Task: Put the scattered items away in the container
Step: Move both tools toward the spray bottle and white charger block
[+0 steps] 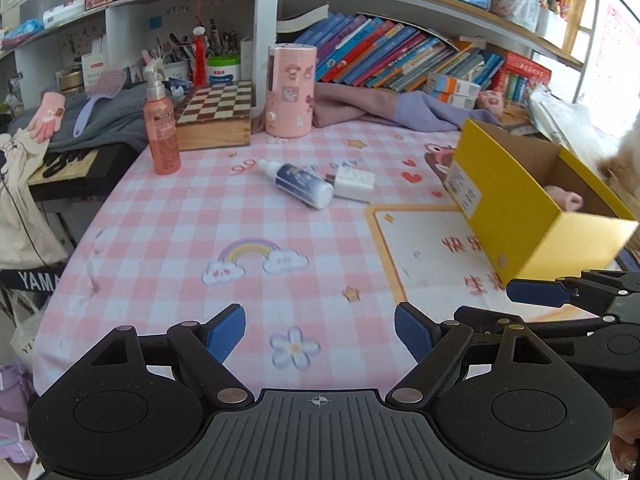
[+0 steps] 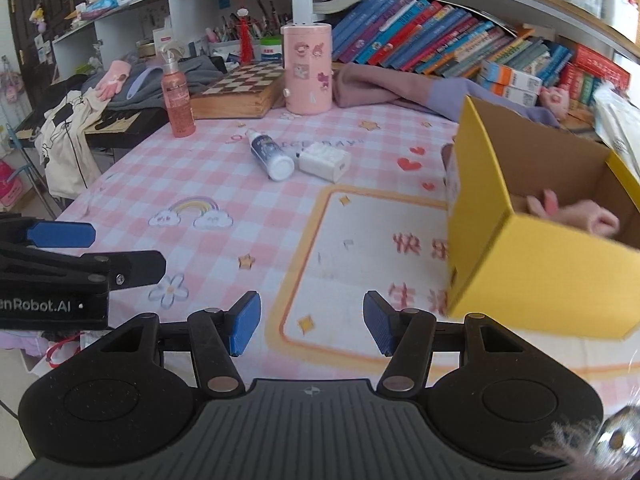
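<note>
A yellow cardboard box (image 1: 512,196) stands open at the right of the table; it also shows in the right wrist view (image 2: 532,264). A pink glove (image 2: 576,212) lies inside it. A small blue-and-white bottle (image 1: 302,184) lies on its side mid-table, touching a white charger block (image 1: 354,184); both show in the right wrist view, bottle (image 2: 270,156) and charger (image 2: 324,160). My left gripper (image 1: 320,334) is open and empty above the tablecloth. My right gripper (image 2: 312,328) is open and empty just left of the box.
A pink spray bottle (image 1: 162,132), a wooden chessboard box (image 1: 218,114) and a pink cylinder (image 1: 290,92) stand at the back. Clothes, a glove (image 1: 50,114) and a hairbrush lie at back left. Books fill the shelves behind. The table edge runs at left.
</note>
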### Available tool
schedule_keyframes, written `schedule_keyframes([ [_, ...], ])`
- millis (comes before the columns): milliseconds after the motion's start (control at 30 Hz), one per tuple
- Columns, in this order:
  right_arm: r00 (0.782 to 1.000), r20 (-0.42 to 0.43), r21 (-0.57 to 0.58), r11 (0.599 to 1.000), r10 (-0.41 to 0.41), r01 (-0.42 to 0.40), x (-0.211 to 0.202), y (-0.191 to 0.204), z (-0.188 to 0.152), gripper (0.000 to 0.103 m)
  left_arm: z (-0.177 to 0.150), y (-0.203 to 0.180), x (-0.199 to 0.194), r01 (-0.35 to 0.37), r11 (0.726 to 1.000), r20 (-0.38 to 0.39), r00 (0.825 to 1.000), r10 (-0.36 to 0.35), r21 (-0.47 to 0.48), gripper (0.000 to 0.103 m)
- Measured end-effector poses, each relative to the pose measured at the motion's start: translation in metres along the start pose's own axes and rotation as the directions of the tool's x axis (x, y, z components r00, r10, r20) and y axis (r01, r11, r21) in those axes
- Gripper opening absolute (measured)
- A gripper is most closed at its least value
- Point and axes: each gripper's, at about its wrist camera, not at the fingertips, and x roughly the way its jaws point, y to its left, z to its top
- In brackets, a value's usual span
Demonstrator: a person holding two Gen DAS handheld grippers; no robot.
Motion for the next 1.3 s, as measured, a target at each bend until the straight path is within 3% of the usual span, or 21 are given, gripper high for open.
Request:
schedule_keyframes([
  [533,0.998,0.047,0.023,0.999,0.032,-0.033,0.068,-0.023,0.075,0.055,0.085,0.006,0.070,-0.037,0.999,0.022,0.999,0.037,-0.027,0.084],
  [833,1.000,0.004,0.063,0.998,-0.017,0.017,0.107,-0.028,0.095,0.053,0.114,0.026,0.137,-0.021,0.986,-0.042,0.999,0.014,-0.165,0.081],
  [1100,0.999,-0.013,0.064,0.997,-0.044,0.045,0.124,-0.036,0.106,0.053,0.124,0.029,0.194,-0.025,0.970,-0.115,0.993,-0.004,-0.243,0.048],
  [1233,0.999,-0.028,0.060,0.997,-0.045,0.047,0.133,-0.037,0.111,0.053,0.122,0.017,0.204,-0.049,0.984,-0.129,0.991,0.028,-0.169,0.041],
  [1300,0.998,-0.040,0.052,0.998,-0.042,0.044,0.139,-0.036,0.114,0.053,0.120,0.015,0.202,-0.054,0.991,-0.130,0.991,0.038,-0.122,0.032],
])
